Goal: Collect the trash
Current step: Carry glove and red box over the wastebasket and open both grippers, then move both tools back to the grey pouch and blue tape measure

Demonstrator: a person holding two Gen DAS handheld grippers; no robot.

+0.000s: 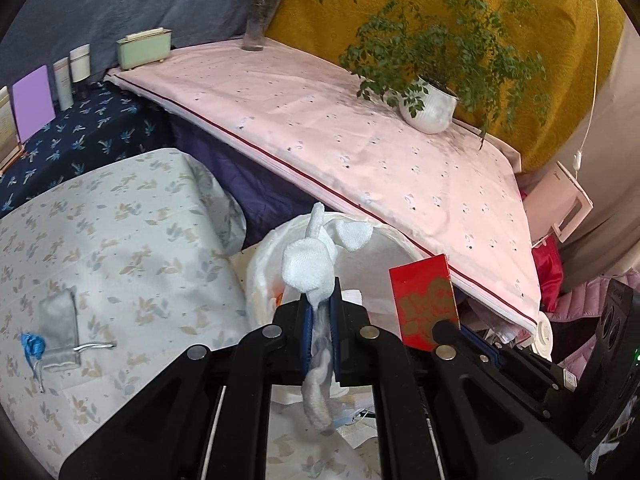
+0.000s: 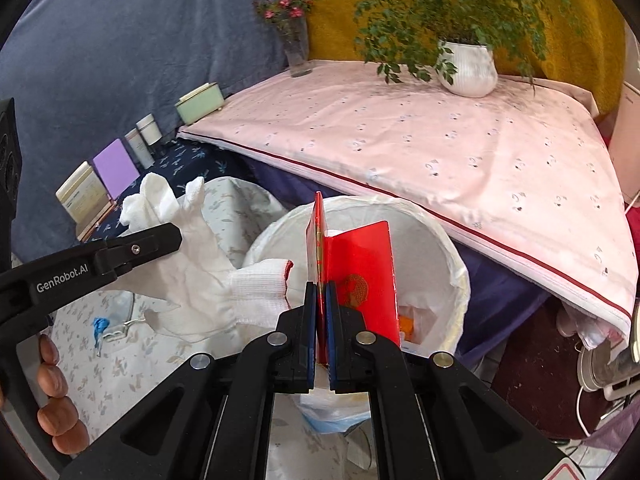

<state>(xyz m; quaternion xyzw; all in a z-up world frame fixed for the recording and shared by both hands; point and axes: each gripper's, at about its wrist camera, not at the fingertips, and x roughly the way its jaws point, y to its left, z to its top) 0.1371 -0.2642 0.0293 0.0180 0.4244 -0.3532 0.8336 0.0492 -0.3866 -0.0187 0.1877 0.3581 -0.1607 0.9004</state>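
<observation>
My left gripper is shut on a white knit glove and holds it over the near rim of a white-lined trash bin. In the right wrist view the glove hangs at the left, left of the bin. My right gripper is shut on a red envelope and holds it upright over the bin's opening. The envelope also shows in the left wrist view. Some trash lies in the bin's bottom.
A grey drawstring pouch with a blue scrap lies on the leaf-print cloth at left. A pink-covered table holds a potted plant, a flower vase and a green box.
</observation>
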